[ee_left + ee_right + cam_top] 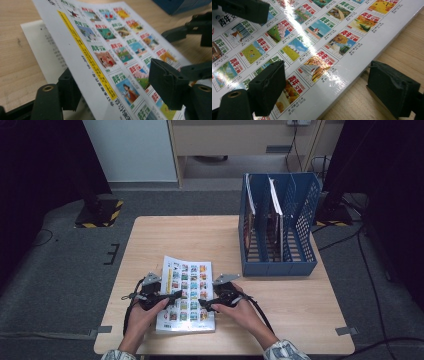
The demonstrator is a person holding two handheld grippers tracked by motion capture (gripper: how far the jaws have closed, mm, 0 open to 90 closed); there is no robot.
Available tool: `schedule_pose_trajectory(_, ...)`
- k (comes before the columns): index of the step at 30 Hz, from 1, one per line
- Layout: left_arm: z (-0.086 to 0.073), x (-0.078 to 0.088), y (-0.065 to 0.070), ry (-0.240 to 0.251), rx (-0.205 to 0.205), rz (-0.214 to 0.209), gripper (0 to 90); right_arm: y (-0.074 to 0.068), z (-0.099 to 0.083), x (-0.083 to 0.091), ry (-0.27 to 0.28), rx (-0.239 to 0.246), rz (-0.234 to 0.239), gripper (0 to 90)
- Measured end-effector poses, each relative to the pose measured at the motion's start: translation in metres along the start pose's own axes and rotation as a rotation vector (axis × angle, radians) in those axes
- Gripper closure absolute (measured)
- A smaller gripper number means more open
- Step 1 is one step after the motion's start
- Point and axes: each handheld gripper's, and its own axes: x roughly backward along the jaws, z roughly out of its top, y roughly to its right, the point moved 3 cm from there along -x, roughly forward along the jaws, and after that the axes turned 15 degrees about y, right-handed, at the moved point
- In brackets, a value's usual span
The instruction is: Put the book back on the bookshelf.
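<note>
Wooden table (150,240): both grippers' jaws straddle magazine (187,285) edges, apparently unclamped.

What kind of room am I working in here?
Probably an office or lab set up for recording: a wooden table on grey carpet, a blue file rack holding folders, a magazine, and black stands with hazard-striped bases.

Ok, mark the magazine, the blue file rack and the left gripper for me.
magazine (187,270), high view, on its cover's upper part.
blue file rack (279,268), high view, on its front wall.
left gripper (176,295), high view, between its jaw tips.
</note>
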Motion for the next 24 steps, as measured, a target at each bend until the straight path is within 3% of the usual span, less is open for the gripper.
schedule_pose_trajectory(1, 0.0029, 0.0014, 0.0013, 0.025, -0.005, -0.003, 31.4, 0.0001, 0.0, 0.0, 0.0, 0.0, 0.0, 15.1)
schedule_pose_trajectory(6, 0.0048, 0.0019, 0.0029, 0.037, -0.021, 0.018, 37.4, 0.0001, 0.0, 0.0, -0.001, 0.0, 0.001, 15.1)
schedule_pose_trajectory(10, 0.0026, -0.0027, 0.0002, 0.017, 0.013, 0.032, 43.6, 0.0002, 0.0, 0.0, 0.0, 0.001, 0.002, 15.0)
schedule_pose_trajectory(17, 0.003, -0.007, -0.0008, -0.008, 0.014, 0.009, 44.5, 0.0006, 0.0, -0.0002, 0.001, 0.004, 0.004, 14.8)
schedule_pose_trajectory(21, 0.0025, -0.0071, 0.0014, -0.006, -0.021, 0.047, 55.8, 0.0006, 0.0, -0.0002, 0.001, 0.004, 0.004, 14.8)
schedule_pose_trajectory(24, 0.0015, -0.007, 0.0004, 0.003, -0.008, 0.068, 63.2, 0.0006, 0.0, -0.0002, 0.001, 0.004, 0.004, 14.8)
